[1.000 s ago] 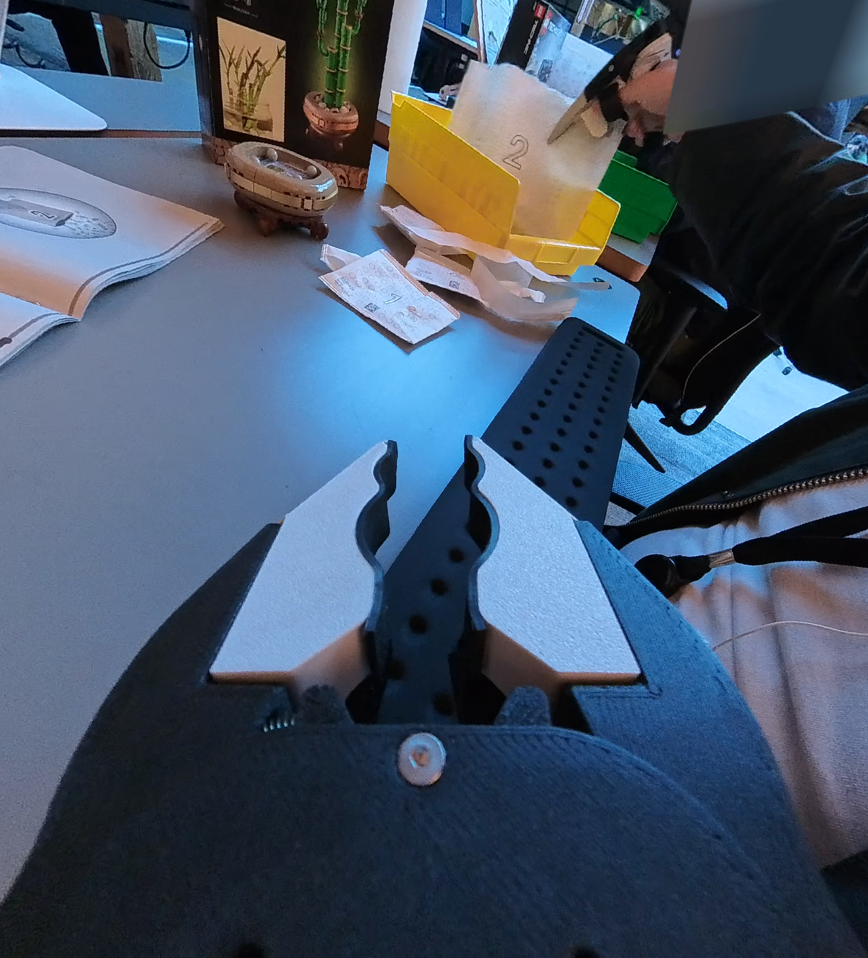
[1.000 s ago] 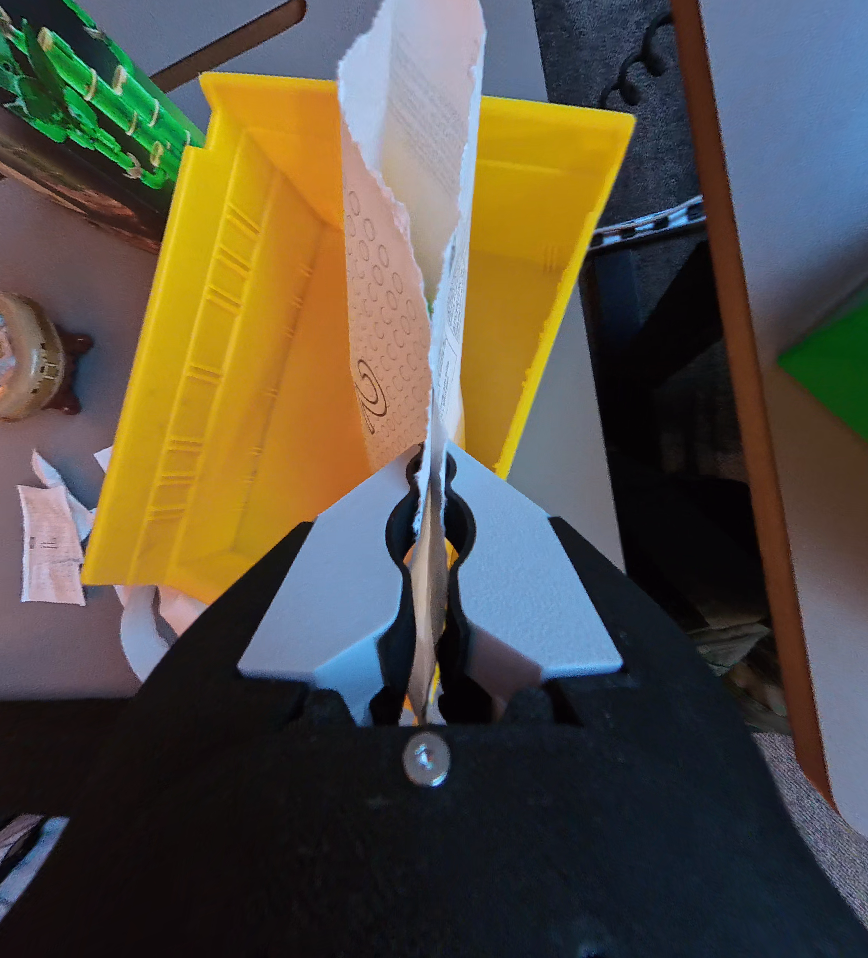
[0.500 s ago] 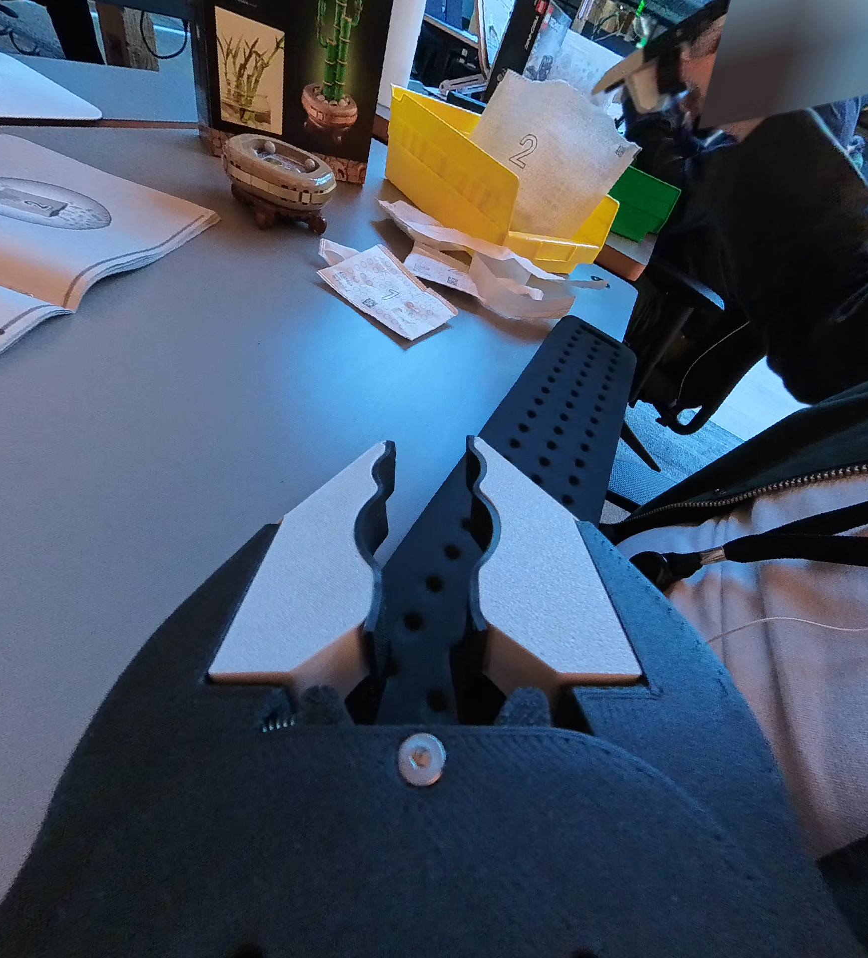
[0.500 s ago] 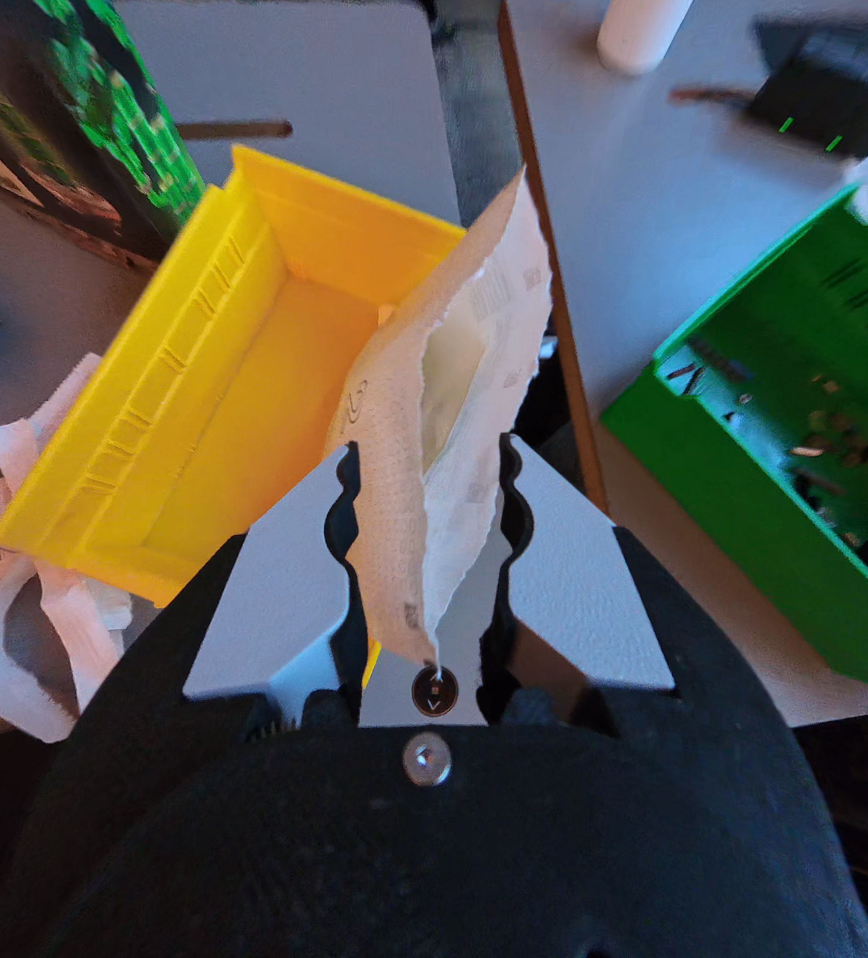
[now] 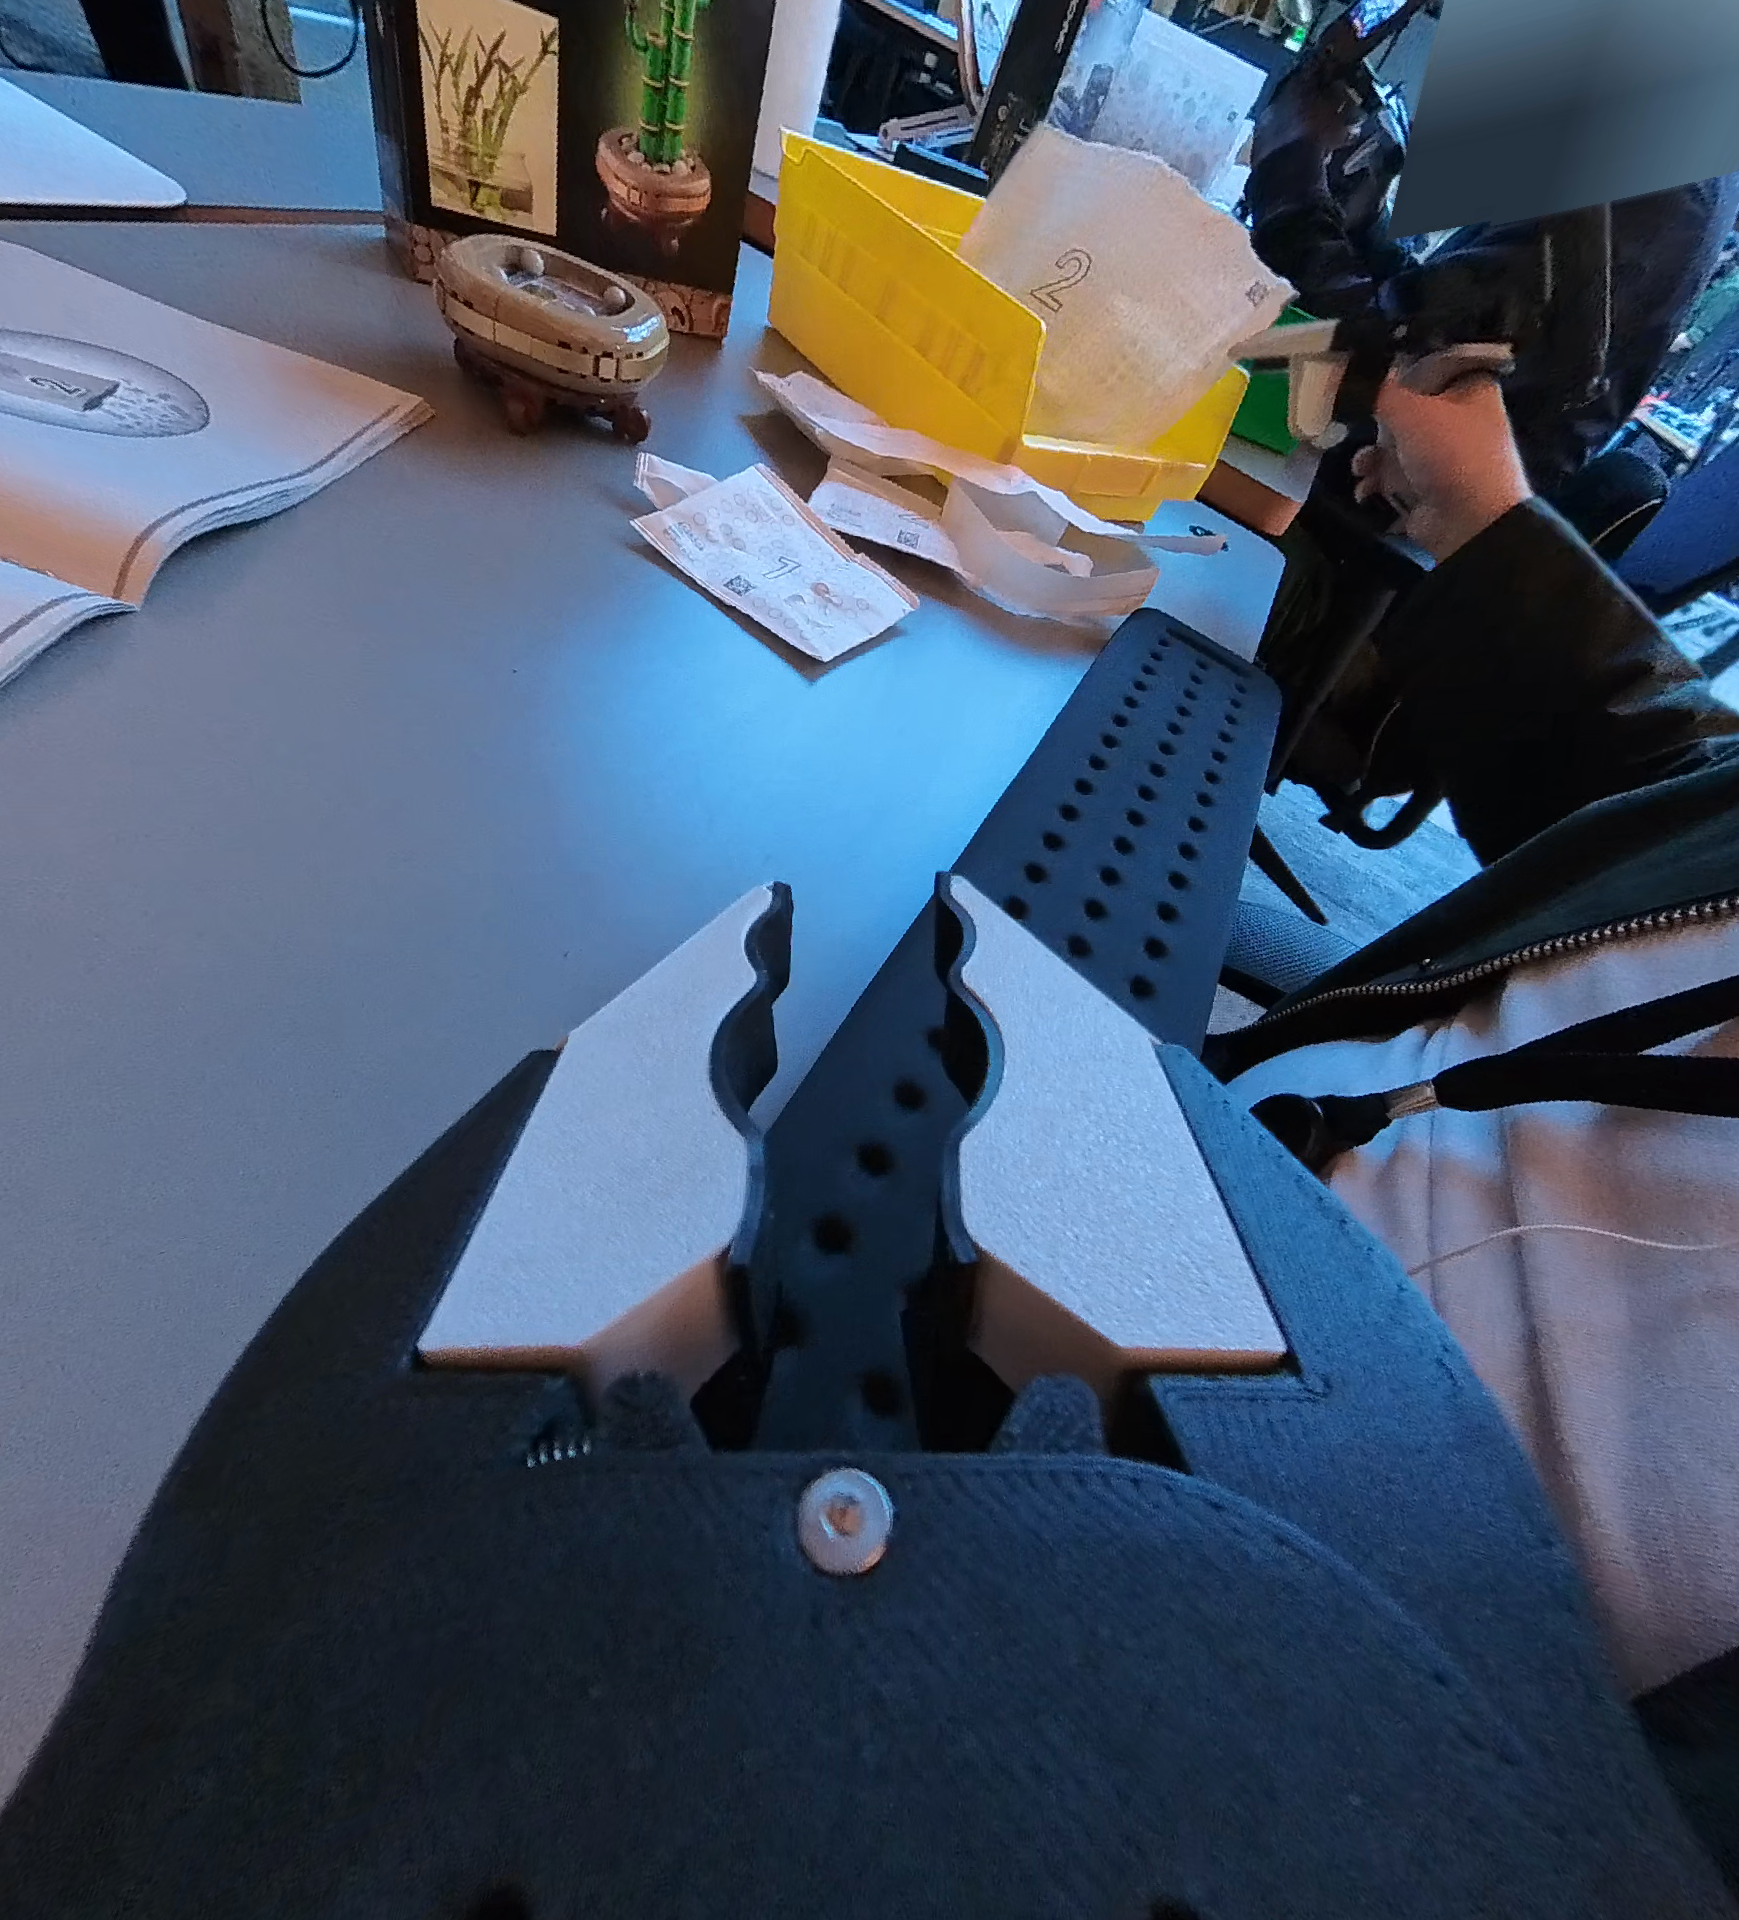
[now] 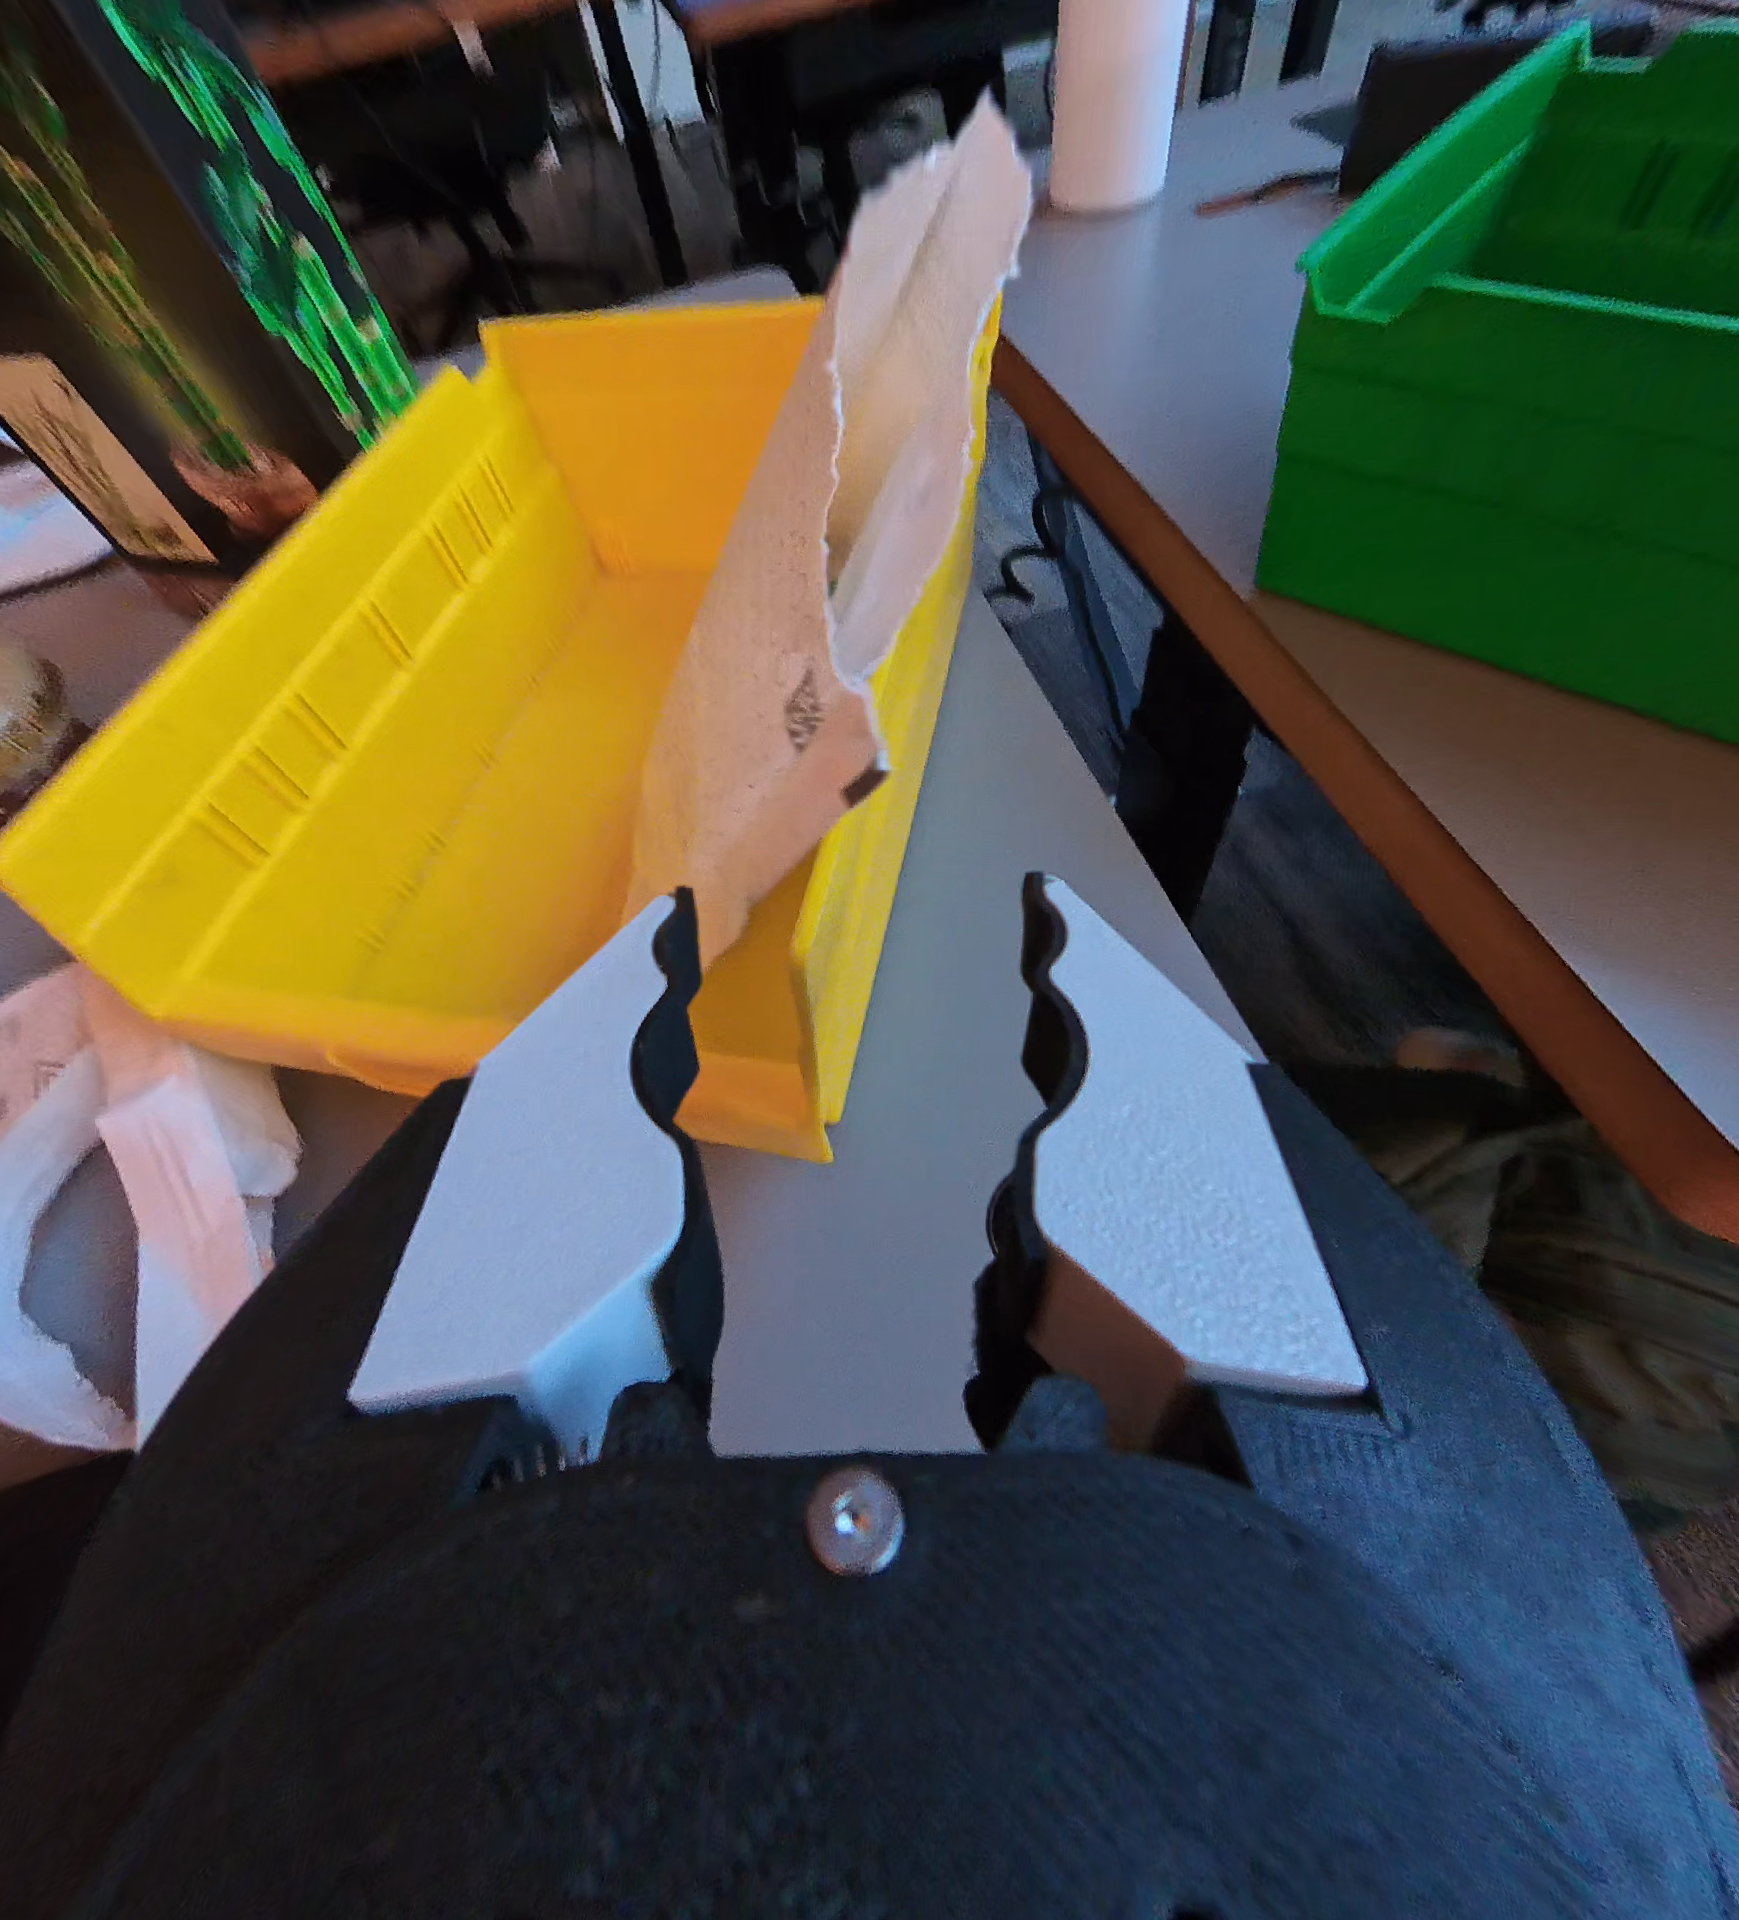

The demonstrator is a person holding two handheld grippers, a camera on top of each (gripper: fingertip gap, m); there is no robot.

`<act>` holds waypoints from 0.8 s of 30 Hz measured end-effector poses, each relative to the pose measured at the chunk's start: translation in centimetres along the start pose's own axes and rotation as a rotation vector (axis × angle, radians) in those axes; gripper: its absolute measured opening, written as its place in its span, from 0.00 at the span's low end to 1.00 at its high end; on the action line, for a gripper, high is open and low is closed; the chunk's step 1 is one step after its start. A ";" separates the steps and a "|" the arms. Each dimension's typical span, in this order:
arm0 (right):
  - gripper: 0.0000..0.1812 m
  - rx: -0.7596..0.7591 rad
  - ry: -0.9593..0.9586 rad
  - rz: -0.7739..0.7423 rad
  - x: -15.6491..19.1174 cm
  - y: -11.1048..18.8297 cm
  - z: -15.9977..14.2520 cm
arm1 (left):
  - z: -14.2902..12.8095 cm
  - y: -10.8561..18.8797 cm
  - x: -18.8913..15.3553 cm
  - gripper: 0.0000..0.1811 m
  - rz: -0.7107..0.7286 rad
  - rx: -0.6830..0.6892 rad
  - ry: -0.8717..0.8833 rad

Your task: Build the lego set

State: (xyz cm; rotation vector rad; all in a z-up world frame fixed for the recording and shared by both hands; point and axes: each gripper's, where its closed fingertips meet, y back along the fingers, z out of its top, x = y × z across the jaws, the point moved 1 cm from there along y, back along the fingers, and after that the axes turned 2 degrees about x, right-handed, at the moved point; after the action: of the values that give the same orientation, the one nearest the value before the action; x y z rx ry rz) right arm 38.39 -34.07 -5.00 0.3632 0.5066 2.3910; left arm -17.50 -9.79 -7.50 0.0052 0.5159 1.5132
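My right gripper (image 6: 857, 888) is open and empty, just in front of the near end of a yellow bin (image 6: 325, 779). A torn white paper bag (image 6: 844, 520) stands in the bin and leans on its right wall; its lower corner is close to my left fingertip (image 6: 673, 914). In the left wrist view the bag (image 5: 1104, 312), the bin (image 5: 896, 312) and the right gripper (image 5: 1364, 364) show at the far right. My left gripper (image 5: 862, 888) is open and empty above a black perforated armrest (image 5: 1135, 790). A built tan Lego pot (image 5: 553, 322) stands on the table.
The Lego box (image 5: 574, 125) stands behind the pot. An open instruction booklet (image 5: 117, 416) lies at the left. Torn empty paper bags (image 5: 782, 561) lie before the bin. A green bin (image 6: 1571, 416) sits on a second table to the right, across a gap. Across from one pair of fingers to the other is roughly 60 centimeters. The built tan Lego pot (image 5: 553, 322) lies some 35 centimeters from my left tips, 40 centimeters from my right tips.
My right gripper has opened, let go of the paper bag and drawn back. The bag now stands in the yellow bin. My left gripper has barely moved.
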 end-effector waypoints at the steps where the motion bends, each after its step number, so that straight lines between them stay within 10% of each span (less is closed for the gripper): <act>1: 0.33 -0.019 0.002 -0.003 -0.1 0.1 0.2 | -0.1 0.1 0.0 0.14 0.006 0.000 -0.003; 9: 0.03 0.091 0.071 0.066 0.0 -2.3 -2.3 | -0.1 -0.1 0.0 0.14 0.010 0.010 0.009; 19: 0.02 0.143 0.121 0.081 -3.3 -4.4 -0.5 | -0.2 -0.3 -0.4 0.14 0.019 0.017 0.001; 24: 0.19 0.006 0.082 0.127 -3.5 -2.8 1.2 | -0.1 -0.3 -0.4 0.14 0.027 0.028 -0.009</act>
State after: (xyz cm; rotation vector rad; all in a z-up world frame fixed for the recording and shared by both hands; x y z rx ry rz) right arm 42.96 -34.08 -5.64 0.3098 0.5428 2.5361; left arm -17.24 -10.21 -7.59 0.0410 0.5318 1.5316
